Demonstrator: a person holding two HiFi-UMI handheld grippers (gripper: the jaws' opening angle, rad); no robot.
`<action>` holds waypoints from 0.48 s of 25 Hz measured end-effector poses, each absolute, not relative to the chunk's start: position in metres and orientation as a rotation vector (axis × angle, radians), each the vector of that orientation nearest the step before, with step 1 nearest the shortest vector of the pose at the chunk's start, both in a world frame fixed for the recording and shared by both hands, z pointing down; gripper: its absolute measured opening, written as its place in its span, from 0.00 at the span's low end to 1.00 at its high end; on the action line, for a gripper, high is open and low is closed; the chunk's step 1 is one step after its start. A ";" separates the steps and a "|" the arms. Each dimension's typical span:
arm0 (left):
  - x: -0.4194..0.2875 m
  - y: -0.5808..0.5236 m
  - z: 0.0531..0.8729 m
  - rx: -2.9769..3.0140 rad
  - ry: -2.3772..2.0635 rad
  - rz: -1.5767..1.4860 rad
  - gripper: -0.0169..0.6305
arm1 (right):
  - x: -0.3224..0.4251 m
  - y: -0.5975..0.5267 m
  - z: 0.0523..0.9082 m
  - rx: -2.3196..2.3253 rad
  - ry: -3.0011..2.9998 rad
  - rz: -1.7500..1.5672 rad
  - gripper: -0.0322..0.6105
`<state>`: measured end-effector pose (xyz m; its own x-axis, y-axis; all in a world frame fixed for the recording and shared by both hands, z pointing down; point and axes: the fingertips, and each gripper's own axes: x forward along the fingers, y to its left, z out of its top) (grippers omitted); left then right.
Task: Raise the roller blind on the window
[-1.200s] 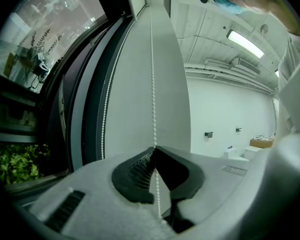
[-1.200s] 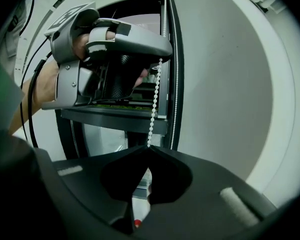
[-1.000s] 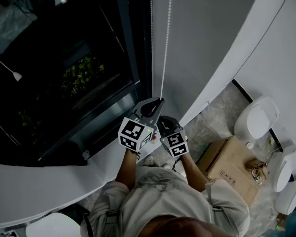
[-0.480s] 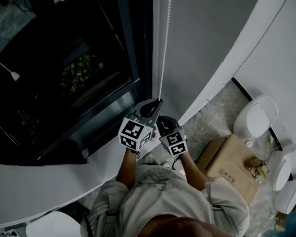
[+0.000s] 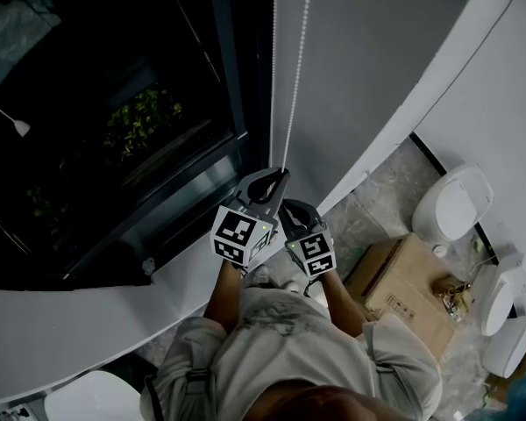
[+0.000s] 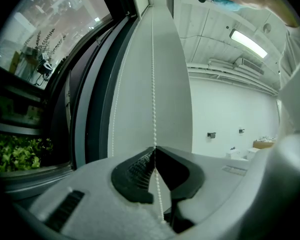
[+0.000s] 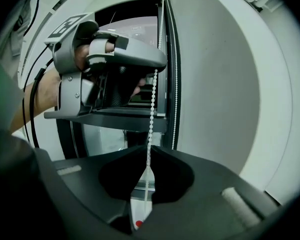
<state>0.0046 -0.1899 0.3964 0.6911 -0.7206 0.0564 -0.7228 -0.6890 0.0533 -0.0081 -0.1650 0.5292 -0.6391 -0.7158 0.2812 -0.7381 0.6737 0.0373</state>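
A white bead chain (image 5: 300, 60) hangs in two strands beside the dark window (image 5: 114, 103), in front of a pale grey sheet (image 5: 368, 68) that looks like the blind. My left gripper (image 5: 281, 174) pinches one strand (image 6: 153, 84) at its fingertips, and its jaws are opening slightly with the chain still between them. Just below it, my right gripper (image 5: 287, 205) is shut on the same strand (image 7: 151, 114). In the right gripper view the left gripper (image 7: 157, 66) sits directly above, and the chain's end weight hangs behind the jaws.
The white windowsill (image 5: 105, 327) curves below the window, with green plants (image 5: 140, 125) outside the glass. Down on the floor at the right are a cardboard box (image 5: 403, 279) and white sanitary fixtures (image 5: 453, 204). My own body fills the bottom of the head view.
Both grippers stay on the chain at almost the same spot, a touch higher in the view. Nothing else has visibly changed.
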 end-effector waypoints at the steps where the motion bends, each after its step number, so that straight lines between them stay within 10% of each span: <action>1: 0.004 -0.190 0.396 2.824 -1.212 0.046 0.05 | -0.007 -0.165 0.525 1.171 -2.624 0.109 0.11; 12: -0.006 -0.188 0.390 2.817 -1.252 0.021 0.12 | 0.004 -0.165 0.472 1.253 -2.690 0.002 0.15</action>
<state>-0.0062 -0.1876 0.3904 0.6702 -0.7413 0.0362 -0.7421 -0.6686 0.0476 0.0041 -0.1652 0.4724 -0.6311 -0.7595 0.1578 -0.7598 0.6462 0.0717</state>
